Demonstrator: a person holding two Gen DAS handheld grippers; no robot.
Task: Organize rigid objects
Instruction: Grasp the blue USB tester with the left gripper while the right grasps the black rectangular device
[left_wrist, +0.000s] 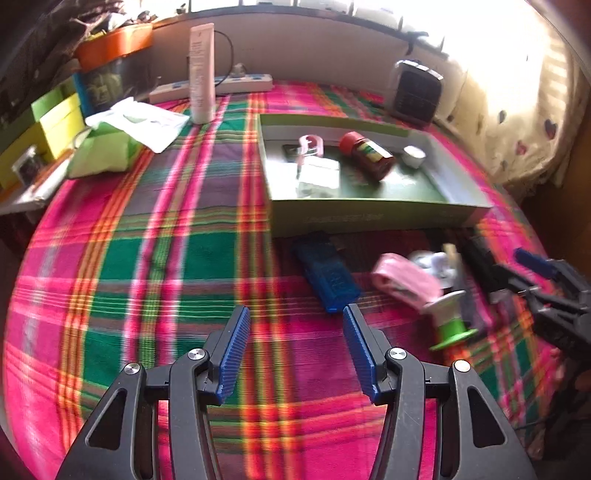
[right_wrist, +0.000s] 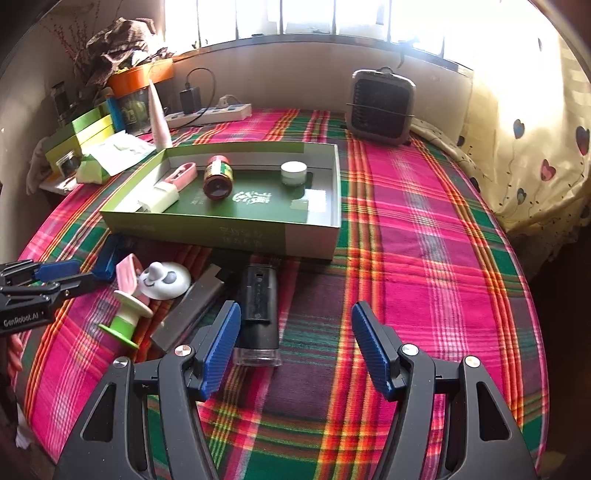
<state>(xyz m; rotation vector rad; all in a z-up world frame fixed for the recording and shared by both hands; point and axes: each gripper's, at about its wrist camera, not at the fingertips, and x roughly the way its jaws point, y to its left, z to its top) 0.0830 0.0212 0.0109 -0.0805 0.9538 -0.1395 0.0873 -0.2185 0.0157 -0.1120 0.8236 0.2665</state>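
Left gripper (left_wrist: 293, 314): jaws spread, nothing between the blue pads, hovering over the plaid cloth just short of the blue case.
Right gripper (right_wrist: 295, 314): jaws spread, empty; black device just beside the left pad, not pinched.
Green box tray (right_wrist: 334, 229): open-topped, mid-bed, long wall facing the grippers; stiff card, likely light, best left in place as the bin.
Already in tray: brown jar with red lid (right_wrist: 218, 179) lying on its side, small white jar (right_wrist: 293, 172) upright near the far right corner, pink-and-white item (right_wrist: 173, 184) at the left end.
Black device (right_wrist: 258, 306): lying on the cloth just before the tray's front wall; rigid, probably the heaviest loose piece; clear end possibly slick, so hold across the matte body.
Grey flat bar (right_wrist: 192, 310): beside the black device, leaning on it or touching; thin and stiff, grip across the narrow width.
Blue case (left_wrist: 327, 277): near the tray's front left corner; hard plastic, likely light, pinch across the short sides.
Green-and-white spool (right_wrist: 127, 317): on its side, apt to roll; take by the waist.
White round figure (right_wrist: 164, 280): smooth, domed, likely slippery.
Pink piece (left_wrist: 406, 280): blurred, kind unclear.
Surface: bed under soft plaid cloth (right_wrist: 424, 240), yielding beneath a press.
Room: bright window behind, small heater (right_wrist: 380, 107) and power strip (right_wrist: 210, 112) at the far edge.
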